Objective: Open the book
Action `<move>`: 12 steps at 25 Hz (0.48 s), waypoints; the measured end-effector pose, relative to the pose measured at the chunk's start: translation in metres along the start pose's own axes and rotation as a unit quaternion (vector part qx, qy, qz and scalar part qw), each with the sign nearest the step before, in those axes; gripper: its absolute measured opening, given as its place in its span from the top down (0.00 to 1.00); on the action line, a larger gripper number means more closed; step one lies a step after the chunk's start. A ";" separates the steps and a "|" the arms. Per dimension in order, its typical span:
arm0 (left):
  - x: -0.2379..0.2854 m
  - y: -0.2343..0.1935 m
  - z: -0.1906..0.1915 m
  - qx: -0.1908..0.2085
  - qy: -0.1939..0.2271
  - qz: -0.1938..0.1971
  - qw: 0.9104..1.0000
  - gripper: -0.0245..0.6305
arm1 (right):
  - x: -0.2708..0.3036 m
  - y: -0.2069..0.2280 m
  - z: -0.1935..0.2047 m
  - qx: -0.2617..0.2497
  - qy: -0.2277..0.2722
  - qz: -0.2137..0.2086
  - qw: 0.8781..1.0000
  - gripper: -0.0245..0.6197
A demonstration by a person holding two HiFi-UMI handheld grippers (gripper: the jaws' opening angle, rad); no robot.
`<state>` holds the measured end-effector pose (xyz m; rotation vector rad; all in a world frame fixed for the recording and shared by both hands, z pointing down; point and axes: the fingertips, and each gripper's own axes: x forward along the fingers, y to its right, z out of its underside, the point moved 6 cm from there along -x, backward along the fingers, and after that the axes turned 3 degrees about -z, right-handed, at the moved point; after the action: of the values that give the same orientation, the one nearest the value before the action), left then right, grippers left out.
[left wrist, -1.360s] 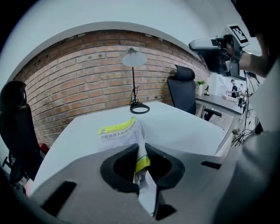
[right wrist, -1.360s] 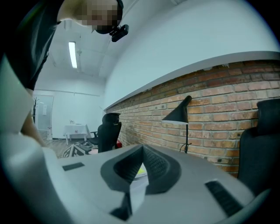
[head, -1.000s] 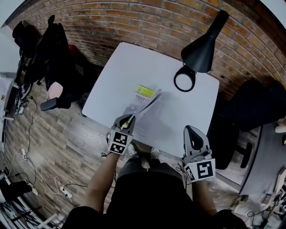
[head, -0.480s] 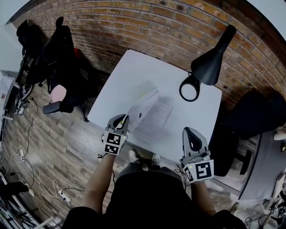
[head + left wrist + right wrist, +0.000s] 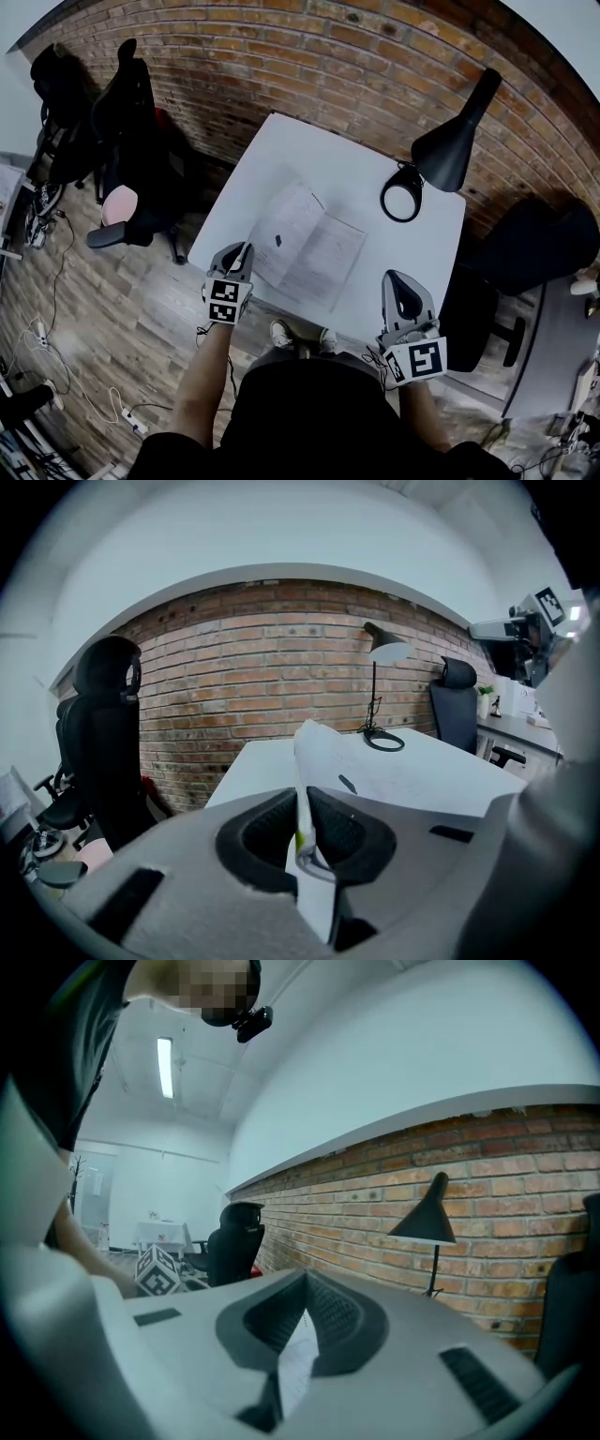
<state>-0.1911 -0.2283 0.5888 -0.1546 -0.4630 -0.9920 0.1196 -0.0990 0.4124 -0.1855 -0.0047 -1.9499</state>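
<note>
The fingers [image 5: 265,841] of the left gripper [image 5: 236,255] are pinched shut on the outer edge of the cover [image 5: 312,757]. The cover stands almost on edge between the pads, with a yellow-green strip showing at the grip. From there the book [image 5: 307,246] lies spread open on the near-left part of the white desk [image 5: 375,187], its left leaf raised toward the gripper close to the desk's edge. The opening looks nearly finished. The sound move now is probably to lower the cover flat instead of drawing it further outward, since a pull could drag the book over the edge. Letting go only once the leaf rests should keep it from springing back or creasing. The right gripper [image 5: 405,286] has its fingers closed together on nothing and hangs off the desk's near edge, well apart from the book. It could steady the right-hand page. The black lamp [image 5: 450,141] stands far off.
</note>
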 end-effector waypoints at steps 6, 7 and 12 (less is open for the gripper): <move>0.004 -0.023 0.025 -0.011 -0.021 -0.009 1.000 0.89 | 0.010 -0.012 -0.003 0.002 -0.005 0.011 1.000 0.95; 0.005 -0.026 0.029 -0.012 -0.025 -0.009 1.000 0.89 | 0.011 -0.014 -0.004 0.003 -0.006 0.013 1.000 0.95; 0.013 -0.036 0.049 -0.008 -0.047 -0.005 0.999 0.89 | 0.014 -0.025 -0.004 0.003 -0.010 0.025 1.000 0.95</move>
<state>-0.2302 -0.2417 0.6353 -0.2131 -0.5421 -1.0009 0.0907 -0.1029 0.4124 -0.1994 -0.0181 -1.8986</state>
